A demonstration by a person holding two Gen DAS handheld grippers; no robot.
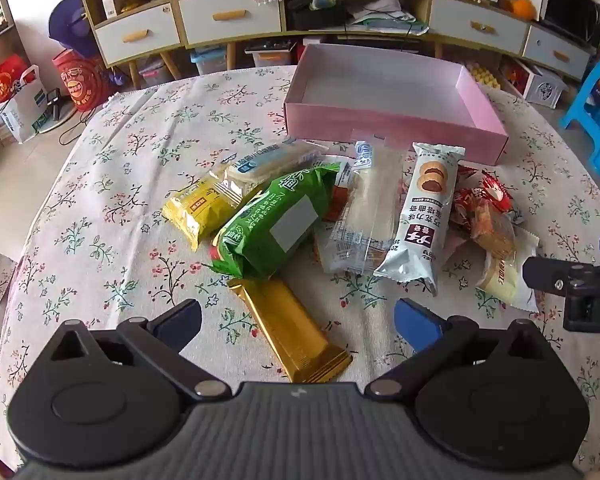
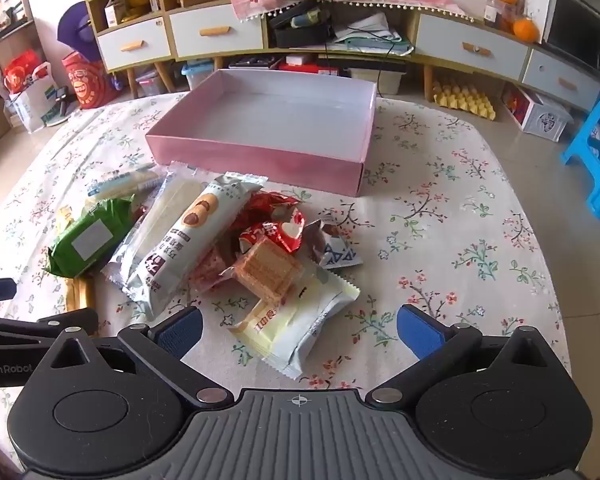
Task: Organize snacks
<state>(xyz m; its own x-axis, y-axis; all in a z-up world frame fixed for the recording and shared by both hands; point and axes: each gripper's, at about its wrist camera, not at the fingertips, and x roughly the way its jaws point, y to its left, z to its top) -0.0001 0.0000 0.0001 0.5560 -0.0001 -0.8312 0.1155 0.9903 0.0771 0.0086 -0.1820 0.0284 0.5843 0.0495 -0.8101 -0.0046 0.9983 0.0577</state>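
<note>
A pile of wrapped snacks lies on the floral tablecloth in front of an empty pink box (image 1: 396, 124) (image 2: 260, 160). In the left wrist view my left gripper (image 1: 298, 322) stands open above a gold bar (image 1: 292, 332), with nothing gripped. Beyond it lie a green pack (image 1: 276, 224), a yellow pack (image 1: 200, 208), a clear wafer pack (image 1: 364, 220) and a silver cookie sleeve (image 1: 424, 216). My right gripper (image 2: 300, 330) is open over a cream wafer pack (image 2: 300, 320). Red wrappers (image 2: 272, 228) lie behind that pack.
The left gripper's arm (image 2: 28, 332) shows at the left edge of the right wrist view. A sideboard with drawers (image 2: 220, 32) stands behind the table. A blue stool (image 2: 596, 152) is on the floor at the right, bags (image 1: 16, 100) at the left.
</note>
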